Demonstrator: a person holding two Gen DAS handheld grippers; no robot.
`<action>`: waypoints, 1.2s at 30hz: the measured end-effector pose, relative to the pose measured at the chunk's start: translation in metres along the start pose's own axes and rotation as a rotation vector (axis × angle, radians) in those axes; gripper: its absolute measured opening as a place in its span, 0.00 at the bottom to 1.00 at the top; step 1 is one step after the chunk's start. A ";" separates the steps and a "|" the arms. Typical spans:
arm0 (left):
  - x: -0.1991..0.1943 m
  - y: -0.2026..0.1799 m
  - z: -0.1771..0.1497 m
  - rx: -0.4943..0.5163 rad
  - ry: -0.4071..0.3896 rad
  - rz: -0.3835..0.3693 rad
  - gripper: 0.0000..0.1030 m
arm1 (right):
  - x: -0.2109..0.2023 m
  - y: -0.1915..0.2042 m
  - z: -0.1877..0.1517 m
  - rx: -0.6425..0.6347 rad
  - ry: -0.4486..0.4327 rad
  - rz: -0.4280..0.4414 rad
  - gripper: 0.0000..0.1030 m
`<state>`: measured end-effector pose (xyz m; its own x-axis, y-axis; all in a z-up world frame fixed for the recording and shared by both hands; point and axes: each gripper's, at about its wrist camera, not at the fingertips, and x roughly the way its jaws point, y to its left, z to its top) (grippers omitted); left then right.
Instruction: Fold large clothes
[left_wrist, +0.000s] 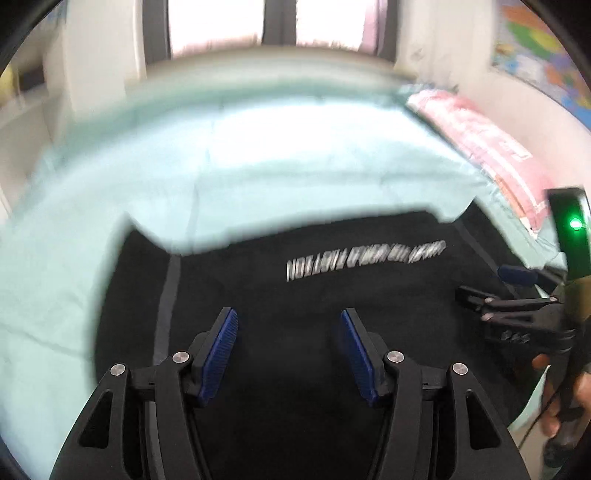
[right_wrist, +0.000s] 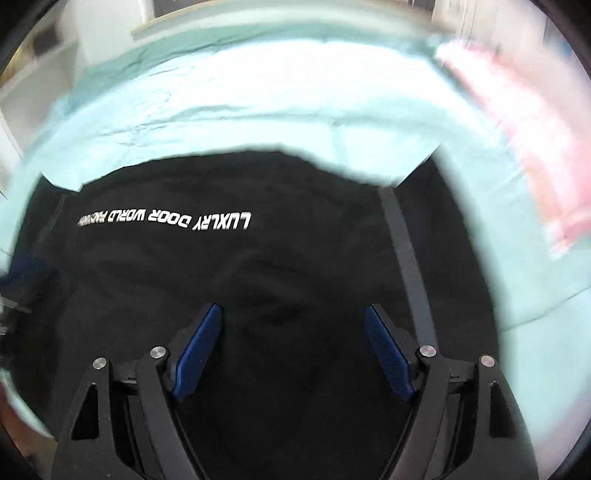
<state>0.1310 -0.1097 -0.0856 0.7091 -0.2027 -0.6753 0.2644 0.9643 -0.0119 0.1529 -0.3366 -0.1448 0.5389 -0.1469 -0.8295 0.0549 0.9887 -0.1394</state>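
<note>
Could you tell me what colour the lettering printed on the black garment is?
White lettering, clearest in the right wrist view.

Pale mint bed sheet (left_wrist: 110, 206) covered the bed, creased. Pink patterned pillow (left_wrist: 480, 140) lay along its edge at 2 o'clock. Colourful map poster (left_wrist: 535, 48) on wall beyond; bright window (left_wrist: 273, 22) at 12 o'clock.

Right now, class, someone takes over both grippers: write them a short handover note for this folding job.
Left gripper: open, empty, above the black garment.
Right gripper: open, empty, above the same garment.
Garment: lying spread on the light green sheet, white lettering facing up. Pink bedding lies along the far right side.
Done: garment looks laid out; whether any fold is made is unclear.
Left: grip the edges and fold.
</note>
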 end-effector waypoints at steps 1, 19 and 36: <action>-0.018 -0.006 0.006 0.019 -0.047 0.023 0.58 | -0.014 0.005 0.000 -0.023 -0.034 -0.031 0.79; -0.228 -0.009 0.038 -0.078 -0.436 0.129 0.79 | -0.278 0.016 -0.002 0.108 -0.561 -0.016 0.86; -0.183 -0.008 0.021 -0.127 -0.320 0.140 0.79 | -0.235 0.039 -0.005 0.087 -0.456 0.032 0.88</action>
<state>0.0130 -0.0841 0.0532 0.9066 -0.0912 -0.4121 0.0816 0.9958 -0.0410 0.0245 -0.2639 0.0417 0.8551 -0.1080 -0.5071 0.0924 0.9942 -0.0559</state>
